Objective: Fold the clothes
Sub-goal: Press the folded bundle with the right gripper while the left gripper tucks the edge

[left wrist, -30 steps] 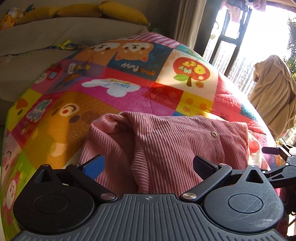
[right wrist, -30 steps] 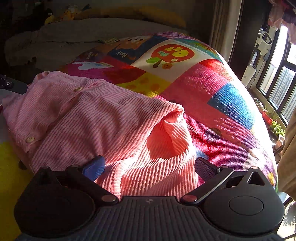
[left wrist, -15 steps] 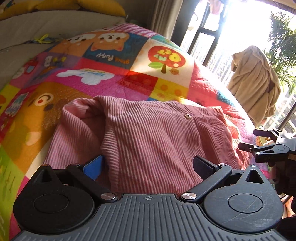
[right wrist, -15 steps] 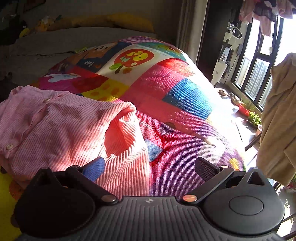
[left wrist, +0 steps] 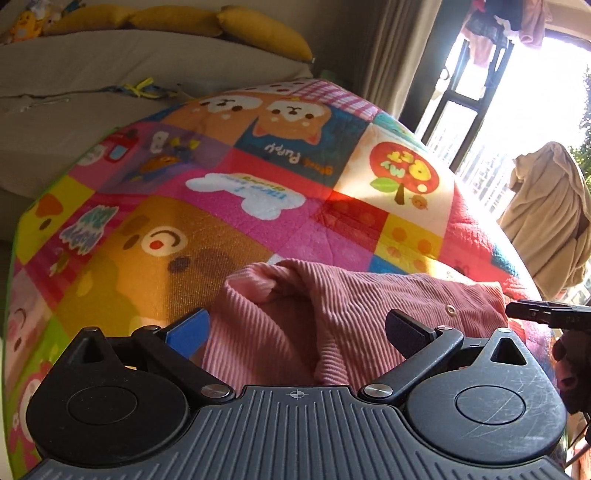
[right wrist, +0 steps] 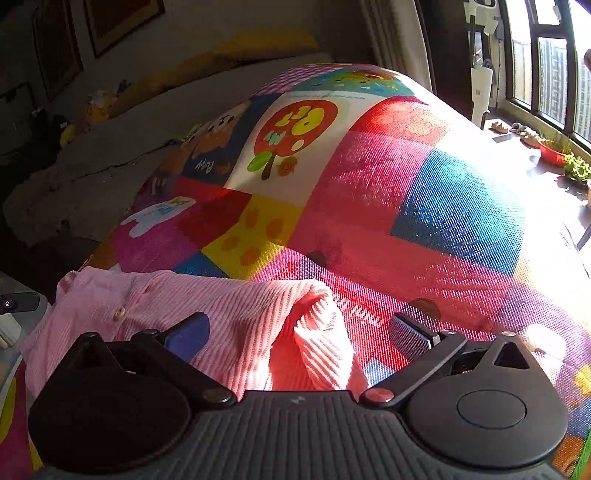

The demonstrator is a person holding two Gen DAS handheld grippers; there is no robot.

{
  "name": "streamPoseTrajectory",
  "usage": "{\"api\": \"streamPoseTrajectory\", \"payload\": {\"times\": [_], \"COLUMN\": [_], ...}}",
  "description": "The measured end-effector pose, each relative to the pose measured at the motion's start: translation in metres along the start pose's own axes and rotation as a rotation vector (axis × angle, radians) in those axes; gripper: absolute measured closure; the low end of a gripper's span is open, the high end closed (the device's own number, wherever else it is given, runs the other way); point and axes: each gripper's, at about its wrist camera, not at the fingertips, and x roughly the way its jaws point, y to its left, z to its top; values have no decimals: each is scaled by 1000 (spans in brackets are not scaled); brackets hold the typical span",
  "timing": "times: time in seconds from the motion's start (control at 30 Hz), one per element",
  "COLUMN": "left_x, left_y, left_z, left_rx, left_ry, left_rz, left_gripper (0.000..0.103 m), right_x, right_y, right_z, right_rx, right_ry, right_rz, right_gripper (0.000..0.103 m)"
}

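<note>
A pink corduroy shirt with snap buttons lies bunched and partly folded on a bright patchwork cartoon quilt. My left gripper hovers just above its near edge, open, with nothing between the fingers. In the right wrist view the same pink shirt lies low and left on the quilt, a rolled sleeve fold poking up in the middle. My right gripper stands open over that fold, empty. The tip of the right gripper shows at the right edge of the left wrist view.
A grey sofa with yellow cushions stands behind the quilt. A beige garment hangs on a rack by the bright window. Plants and shoes sit along the window ledge at right.
Both grippers have pulled back and tilted up from the shirt, so less of it fills each view. Both stay open and empty; the shirt lies as it was.
</note>
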Motion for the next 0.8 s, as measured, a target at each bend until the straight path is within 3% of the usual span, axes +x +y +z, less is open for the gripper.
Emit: {"api": "streamPoseTrajectory", "payload": {"times": [0.07,0.17,0.23,0.3,0.5,0.63,0.7,0.8], "left_x": [14,29,26,23,-1,-31,-42,-51], "left_y": [4,7,7,8,-19,-37,-39,-28], "left_z": [-1,-9,-13,-19,-41,-57,-64,-67], "left_rx": [9,-7,-21,-74,-71,-40,-20,-36], "left_ry": [41,74,56,67,110,107,95,82], "left_rz": [-1,-43,-100,-207,-370,-454,-431,-310], "left_gripper": [0,0,0,0,0,0,0,0], "right_x": [18,32,30,27,7,-13,-23,-42], "right_y": [1,3,8,14,30,37,37,36], "right_z": [3,2,-1,-3,-15,-23,-26,-30], "right_rx": [14,49,41,11,-79,-143,-162,-200], "right_ry": [29,79,94,110,126,107,84,32], "right_rz": [3,108,178,220,265,241,195,94], "right_gripper": [0,0,0,0,0,0,0,0]}}
